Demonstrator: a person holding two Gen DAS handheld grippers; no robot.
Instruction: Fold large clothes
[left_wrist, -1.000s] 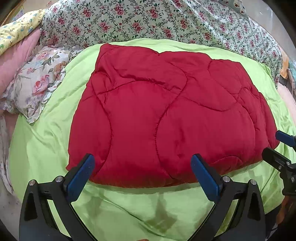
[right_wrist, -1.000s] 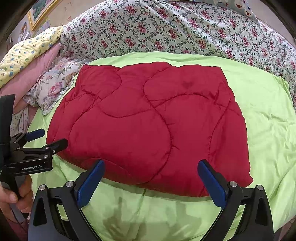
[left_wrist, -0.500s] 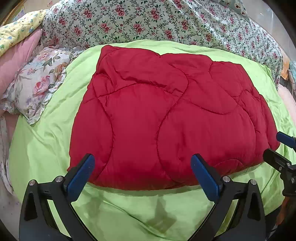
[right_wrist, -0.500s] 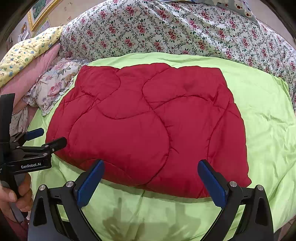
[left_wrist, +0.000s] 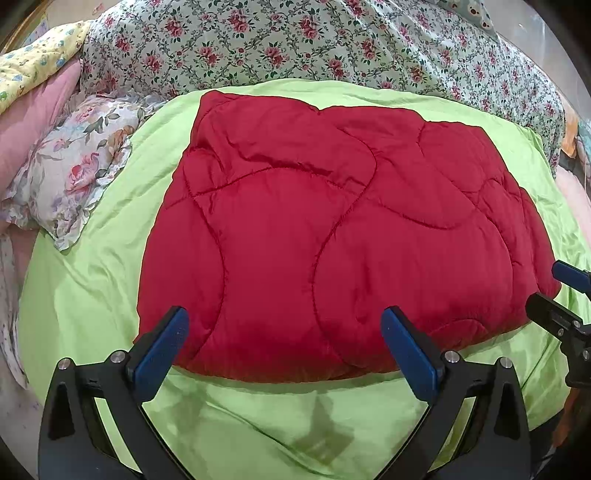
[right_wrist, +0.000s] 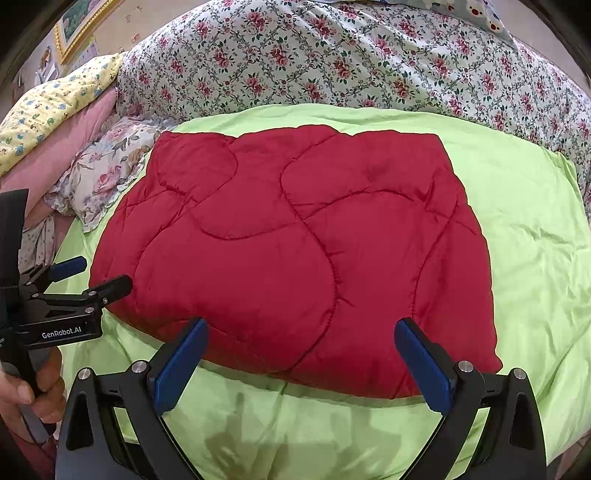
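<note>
A red quilted comforter (left_wrist: 332, 236) lies folded into a thick rectangle on a lime green sheet (left_wrist: 92, 280); the right wrist view shows the comforter (right_wrist: 295, 258) too. My left gripper (left_wrist: 284, 347) hovers open just above its near edge, nothing between the blue pads. My right gripper (right_wrist: 303, 362) is open too, over the near edge further right. In the right wrist view the left gripper (right_wrist: 92, 275) appears at the comforter's left corner, held by a hand (right_wrist: 33, 398). The left wrist view shows the right gripper (left_wrist: 554, 291) at the comforter's right corner.
A floral duvet (left_wrist: 295, 44) is heaped along the far side of the bed. A flowered pillow (left_wrist: 70, 170), a pink pillow (left_wrist: 33, 114) and a yellow patterned pillow (right_wrist: 51, 107) lie at the far left. A framed picture (right_wrist: 77, 26) hangs on the wall.
Both views have drifted slightly, so the comforter sits a little lower in the frames. Both grippers stay open and the comforter has not moved.
</note>
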